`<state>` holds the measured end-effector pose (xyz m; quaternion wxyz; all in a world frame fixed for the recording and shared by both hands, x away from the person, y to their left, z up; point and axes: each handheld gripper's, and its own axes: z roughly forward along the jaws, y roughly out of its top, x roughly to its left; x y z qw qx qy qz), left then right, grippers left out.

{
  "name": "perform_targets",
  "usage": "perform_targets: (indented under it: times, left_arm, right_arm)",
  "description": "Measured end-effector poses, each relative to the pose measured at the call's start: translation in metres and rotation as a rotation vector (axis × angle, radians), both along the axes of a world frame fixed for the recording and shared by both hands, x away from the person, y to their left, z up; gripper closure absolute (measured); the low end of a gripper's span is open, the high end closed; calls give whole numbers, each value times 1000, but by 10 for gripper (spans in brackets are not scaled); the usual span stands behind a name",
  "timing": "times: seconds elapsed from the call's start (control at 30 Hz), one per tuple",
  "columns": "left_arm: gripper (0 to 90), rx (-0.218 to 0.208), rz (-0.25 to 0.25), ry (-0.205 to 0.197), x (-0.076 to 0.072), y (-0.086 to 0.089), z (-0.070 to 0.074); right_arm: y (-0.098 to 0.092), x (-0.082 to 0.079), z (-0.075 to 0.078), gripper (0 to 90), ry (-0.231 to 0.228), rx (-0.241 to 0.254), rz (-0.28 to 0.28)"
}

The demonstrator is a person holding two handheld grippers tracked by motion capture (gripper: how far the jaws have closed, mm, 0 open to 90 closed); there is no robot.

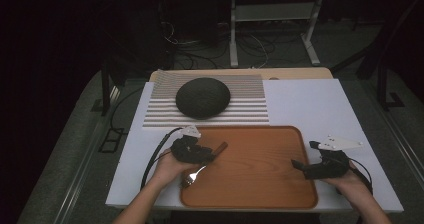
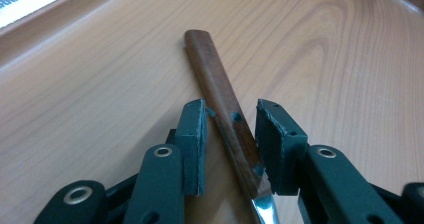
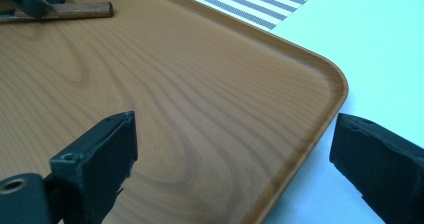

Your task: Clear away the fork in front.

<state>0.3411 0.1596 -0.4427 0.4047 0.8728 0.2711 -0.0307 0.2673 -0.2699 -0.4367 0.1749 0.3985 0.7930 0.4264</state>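
Wooden tray (image 1: 260, 184) bears no writing; left gripper (image 2: 231, 134) straddles fork (image 2: 225, 104).

dark room, grey floor (image 1: 65, 149), cables (image 1: 200, 54), metal frame legs (image 1: 310, 31)

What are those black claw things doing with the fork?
A person holds a gripper in each hand at a white table. The left gripper sits over a fork with a wooden handle that lies on a wooden tray; the handle is between the jaws, with a gap on both sides, so nothing squeezes it now. The right gripper is wide open over the tray's right edge and holds nothing. Behind the tray, a dark round bowl rests on a striped mat.
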Motion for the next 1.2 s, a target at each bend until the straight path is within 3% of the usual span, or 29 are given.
perform_targets:
  times: [0.1, 0.13, 0.2, 0.27, 0.37, 0.43, 0.67, 0.83, 1.2]
  left_arm:
    - [689, -36, 4, -11, -1, 2, 5]
    - [728, -66, 3, -21, -3, 2, 10]
    - [804, -86, -15, -30, -6, 0, 16]
    - [886, -90, -33, -34, -7, -3, 19]
    - [895, -88, -65, -34, -7, -14, 24]
    - [895, -63, -98, -36, -6, -28, 24]
    - [895, 16, -135, -41, 0, -59, 16]
    - [894, 78, -127, -48, 1, -59, 8]
    - [895, 99, -80, -41, 8, -46, 3]
  right_arm:
    - [0, 0, 0, 49, 0, 1, -2]
    - [0, 0, 0, 49, 0, 0, -1]
    - [-1, 0, 0, 49, 1, 0, -2]
    - [0, 0, 0, 49, 1, 0, -2]
    - [0, 0, 0, 49, 1, 0, -4]
    - [-1, 0, 1, 49, -2, 0, -4]
    - [-2, 0, 1, 49, -4, 5, -7]
    - [-4, -1, 1, 49, -5, 5, -9]
    - [-3, 0, 1, 50, -2, 3, -8]
